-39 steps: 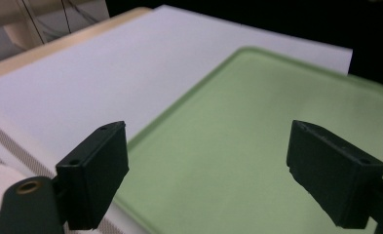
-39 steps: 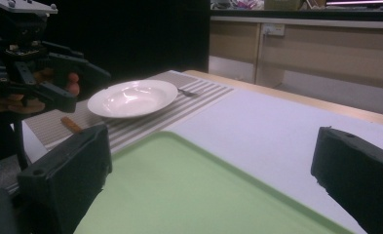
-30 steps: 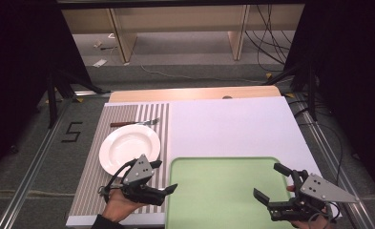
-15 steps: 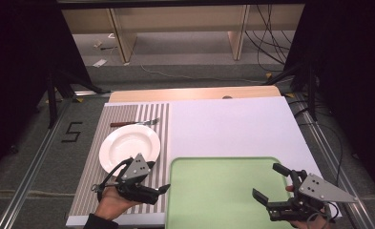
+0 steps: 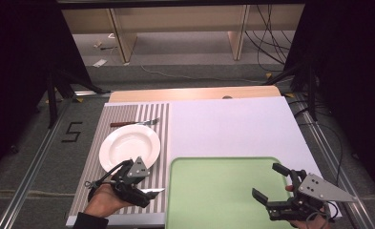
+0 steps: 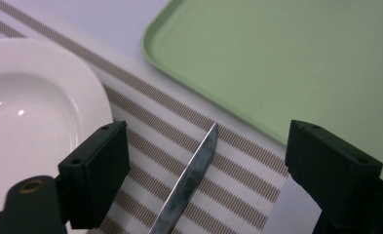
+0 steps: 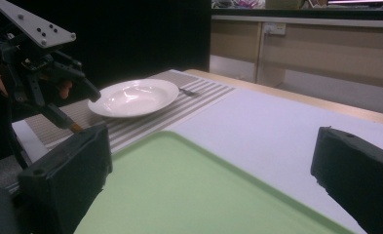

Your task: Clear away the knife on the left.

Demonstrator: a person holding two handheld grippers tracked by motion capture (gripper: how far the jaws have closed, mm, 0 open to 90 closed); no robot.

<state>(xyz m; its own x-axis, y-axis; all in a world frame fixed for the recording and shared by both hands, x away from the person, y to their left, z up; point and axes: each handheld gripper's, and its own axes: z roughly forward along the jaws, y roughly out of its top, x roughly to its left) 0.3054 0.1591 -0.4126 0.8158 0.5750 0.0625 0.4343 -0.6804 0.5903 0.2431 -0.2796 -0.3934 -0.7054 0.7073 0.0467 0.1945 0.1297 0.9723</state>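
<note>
Jaws of my left gripper stand apart astride the knife lying flat on the striped mat. Thin, stiff, slippery steel: I would grasp its handle.

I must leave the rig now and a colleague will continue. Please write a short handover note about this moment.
Left gripper: jaws open, either side of the knife, which lies on the striped placemat; whether it is lifted I cannot tell.
Right gripper: open, holding nothing, above the green tray.
White plate sits on the placemat, fork beyond it.
Done: nothing is on the tray.
Left: probably grip the knife and place it; the destination is a guess.
</note>
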